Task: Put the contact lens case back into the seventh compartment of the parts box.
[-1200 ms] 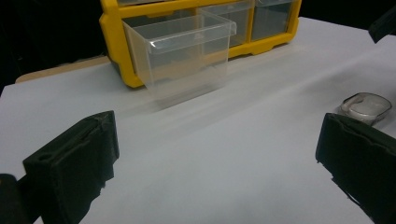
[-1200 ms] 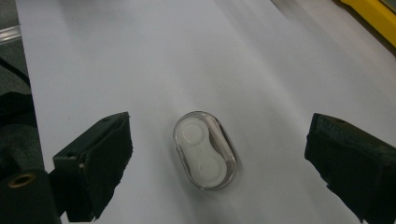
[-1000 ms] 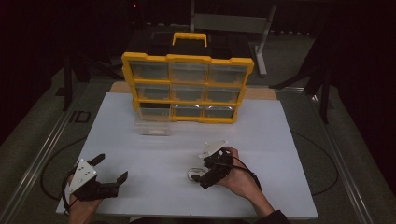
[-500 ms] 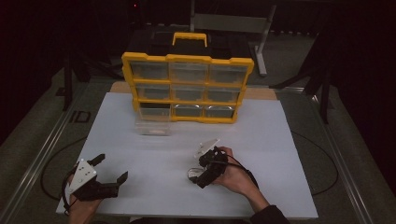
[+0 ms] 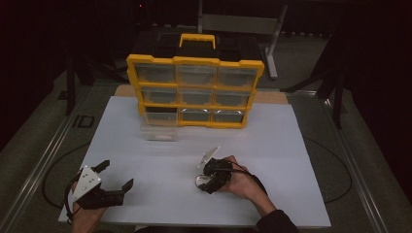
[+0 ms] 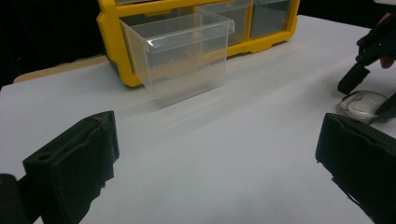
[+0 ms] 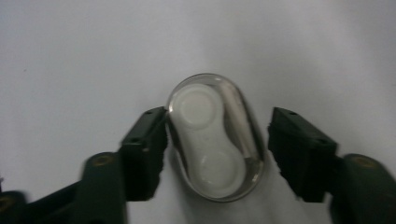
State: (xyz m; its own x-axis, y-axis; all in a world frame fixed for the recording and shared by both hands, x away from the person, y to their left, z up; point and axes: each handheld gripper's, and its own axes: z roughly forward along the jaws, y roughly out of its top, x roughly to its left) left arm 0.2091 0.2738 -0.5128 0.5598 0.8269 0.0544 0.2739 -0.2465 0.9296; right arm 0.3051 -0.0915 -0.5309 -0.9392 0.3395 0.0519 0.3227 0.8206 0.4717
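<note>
A small oval clear case (image 7: 216, 138) lies on the white counter (image 5: 291, 145), glossy and see-through, with two round whitish wells inside, one above the other in the right gripper view; no writing can be read on it. The right tool (image 7: 217, 140) straddles it, the left jaw touching its edge, the right jaw just clear, so it is not yet clamped. In the high view the case (image 5: 200, 180) sits near the counter's middle front. The left tool (image 5: 112, 179) rests wide open at the front left. A clear drawer (image 6: 180, 51) stands before the yellow organizer (image 5: 194, 90).
</note>
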